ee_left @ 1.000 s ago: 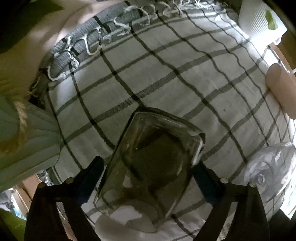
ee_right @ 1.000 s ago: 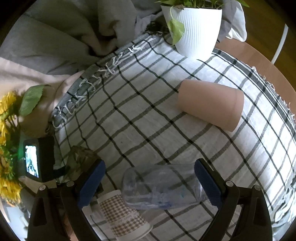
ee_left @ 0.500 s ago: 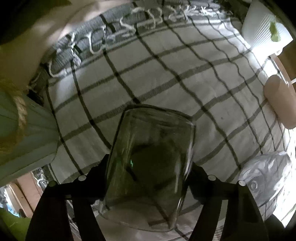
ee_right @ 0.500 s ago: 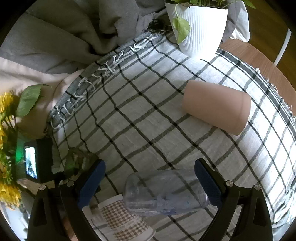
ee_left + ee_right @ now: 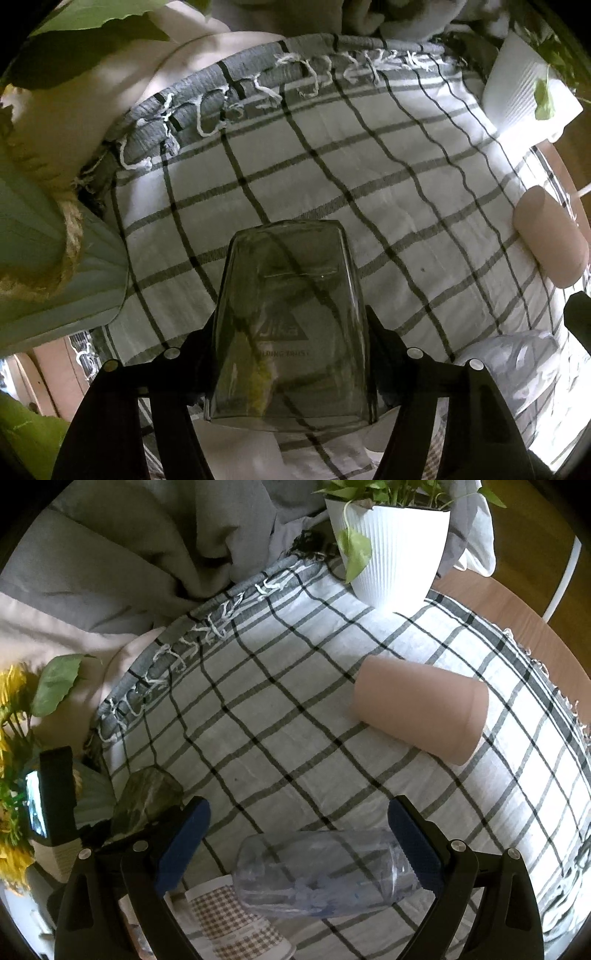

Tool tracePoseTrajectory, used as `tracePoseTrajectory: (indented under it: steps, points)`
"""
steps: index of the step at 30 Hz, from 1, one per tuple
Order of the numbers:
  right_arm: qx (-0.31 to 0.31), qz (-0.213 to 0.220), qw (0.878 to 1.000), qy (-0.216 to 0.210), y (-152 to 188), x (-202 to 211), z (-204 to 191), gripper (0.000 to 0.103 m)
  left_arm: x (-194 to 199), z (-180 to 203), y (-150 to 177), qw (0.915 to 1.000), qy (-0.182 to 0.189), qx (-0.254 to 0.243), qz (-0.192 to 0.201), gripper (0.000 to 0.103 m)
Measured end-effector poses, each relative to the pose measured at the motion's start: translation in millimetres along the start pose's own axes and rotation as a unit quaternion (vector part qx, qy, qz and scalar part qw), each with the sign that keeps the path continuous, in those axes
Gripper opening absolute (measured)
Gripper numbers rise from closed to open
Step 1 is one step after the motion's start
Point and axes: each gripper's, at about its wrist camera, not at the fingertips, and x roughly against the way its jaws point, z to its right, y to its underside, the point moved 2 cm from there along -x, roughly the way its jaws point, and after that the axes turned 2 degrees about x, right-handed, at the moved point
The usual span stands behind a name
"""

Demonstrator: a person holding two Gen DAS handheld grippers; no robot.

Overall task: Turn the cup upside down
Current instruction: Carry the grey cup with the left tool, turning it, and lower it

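My left gripper [image 5: 291, 354] has its jaws clenched on the glass cup [image 5: 290, 332] — both fingers press its sides, and its narrower closed end points away from me while the wide rim sits close to the camera. Through the smoky glass I see the checked cloth [image 5: 332, 184] on the table. In the right wrist view the same cup [image 5: 147, 805] shows at the left edge, dark and tilted, just beside my right gripper's left finger.

My right gripper [image 5: 297, 827] has its jaws spread wide, grasping nothing — a clear plastic cup [image 5: 321, 875] lies on its side between and below the blue pads [image 5: 183, 840]. A checkered paper cup [image 5: 236, 926] lies touching it. Farther off, a pink cup [image 5: 421, 712] lies on its side, and a white plant pot [image 5: 395, 550] stands at the cloth's far edge.
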Motion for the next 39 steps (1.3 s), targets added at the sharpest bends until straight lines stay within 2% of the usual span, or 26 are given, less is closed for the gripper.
tracePoseTrajectory:
  steps: [4,12,18,26,32,39]
  points:
    - [0.003,0.004,1.0,0.003,-1.3,0.9,2.0,0.097,19.7,0.5,11.8,0.9998,-0.008,0.005,0.02,0.068]
    - [0.012,0.01,1.0,0.001,-2.4,6.5,11.6,0.097,63.0,27.0,18.2,0.998,-0.013,0.019,0.058,0.068]
    - [0.04,0.001,0.999,-0.011,-1.3,17.6,26.4,0.097,97.2,51.2,39.4,0.9956,-0.016,0.039,0.084,0.068]
    - [0.1,-0.004,0.994,-0.03,7.2,39.3,52.1,0.097,123.5,83.1,85.7,0.991,-0.033,0.094,0.089,0.068]
    - [0.135,-0.016,0.99,-0.039,18.5,49.2,77.0,0.097,134.2,109.9,119.7,0.9859,-0.026,0.141,0.086,0.068]
    - [0.165,-0.034,0.985,-0.039,38.3,57.6,107.9,0.097,138.6,140.5,148.2,0.9819,-0.021,0.169,0.082,0.068]
